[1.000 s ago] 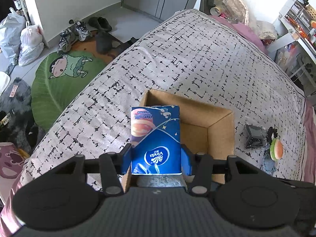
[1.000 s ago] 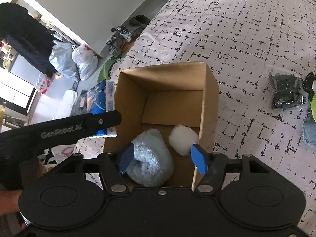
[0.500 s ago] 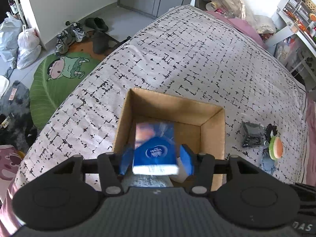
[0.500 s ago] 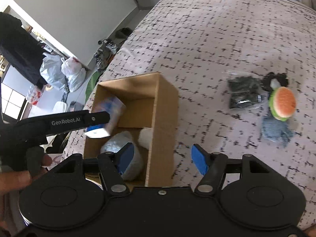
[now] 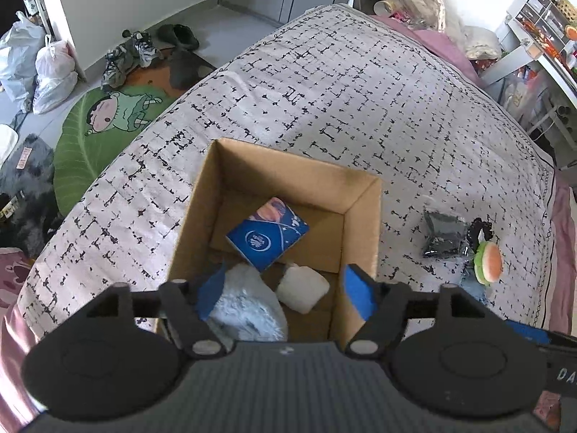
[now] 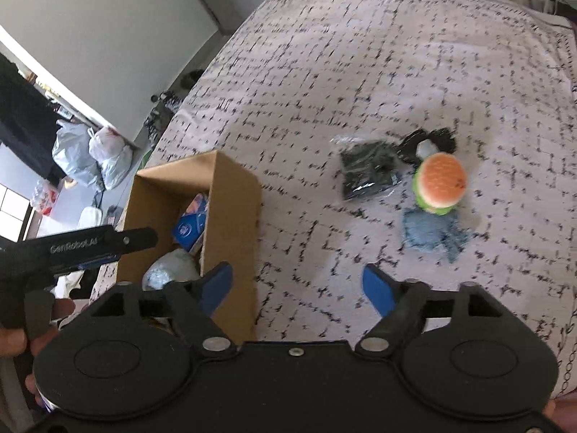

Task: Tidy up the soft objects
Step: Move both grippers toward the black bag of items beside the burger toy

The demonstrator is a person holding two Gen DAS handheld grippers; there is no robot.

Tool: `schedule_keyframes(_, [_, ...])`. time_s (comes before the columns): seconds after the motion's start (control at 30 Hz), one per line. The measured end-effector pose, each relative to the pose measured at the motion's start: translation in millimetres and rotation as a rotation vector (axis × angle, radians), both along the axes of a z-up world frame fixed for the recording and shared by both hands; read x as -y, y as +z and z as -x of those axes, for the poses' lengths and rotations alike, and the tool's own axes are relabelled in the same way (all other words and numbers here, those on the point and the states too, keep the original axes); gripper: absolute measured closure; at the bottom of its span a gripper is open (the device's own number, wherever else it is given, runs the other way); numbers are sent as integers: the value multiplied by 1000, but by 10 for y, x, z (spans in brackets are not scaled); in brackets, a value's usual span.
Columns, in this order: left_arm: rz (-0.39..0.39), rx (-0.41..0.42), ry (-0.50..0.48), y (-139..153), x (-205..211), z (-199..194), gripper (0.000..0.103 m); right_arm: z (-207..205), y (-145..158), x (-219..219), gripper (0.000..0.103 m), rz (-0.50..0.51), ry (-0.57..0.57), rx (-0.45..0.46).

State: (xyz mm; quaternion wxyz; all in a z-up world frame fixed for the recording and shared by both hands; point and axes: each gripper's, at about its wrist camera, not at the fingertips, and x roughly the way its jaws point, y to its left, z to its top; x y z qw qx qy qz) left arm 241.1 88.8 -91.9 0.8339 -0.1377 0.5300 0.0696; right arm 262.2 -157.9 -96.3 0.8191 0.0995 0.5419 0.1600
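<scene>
The blue tissue pack (image 5: 267,236) lies tilted inside the cardboard box (image 5: 362,195), leaning against the far wall, clear of my pads. Beneath it in the box sit a pale blue fluffy thing (image 5: 245,306) and a small white puff (image 5: 303,288), touching or nearly touching each other. My left gripper (image 5: 285,294) hangs over the near end of the box; its jaws have just been opening and stand apart, with nothing pressed between them. The box rests on the bed's patterned cover (image 5: 360,90).

My right gripper (image 6: 297,288) is to the right of the box, over bare cover; its jaws have just been opening too and hold nothing. Ahead of it, well apart from the box, lie a burger plush (image 6: 440,184), a light blue cloth (image 6: 429,232) just beside and touching it, a clear bag of something dark (image 6: 368,169), and a black furry item (image 6: 432,140) behind the burger. My left hand (image 6: 14,335) shows at the edge of the right view, gripping its handle.
</scene>
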Motion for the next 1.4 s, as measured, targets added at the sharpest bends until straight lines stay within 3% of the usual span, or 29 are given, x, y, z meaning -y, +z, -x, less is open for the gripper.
schedule_keyframes(0.17, [-10, 13, 9, 55, 133, 27, 17, -15, 19, 208, 22, 4, -28, 18])
schedule_keyframes(0.23, [1, 8, 12, 71, 179, 31, 17, -16, 22, 295, 13, 4, -40, 26])
schedule_keyframes(0.3, [-3, 8, 7, 97, 245, 38, 16, -14, 32, 383, 12, 1, -50, 36])
schedule_keyframes(0.93, [-23, 46, -55, 265, 903, -36, 15, -161, -158, 1042, 12, -98, -153, 51])
schedule_keyframes(1.27, [-7, 59, -96, 167, 1264, -213, 15, -244, -337, 1233, 13, -129, -198, 57])
schedule_keyframes(1.4, [6, 64, -100, 97, 1367, -335, 16, -309, -387, 1274, 18, -148, -211, 70])
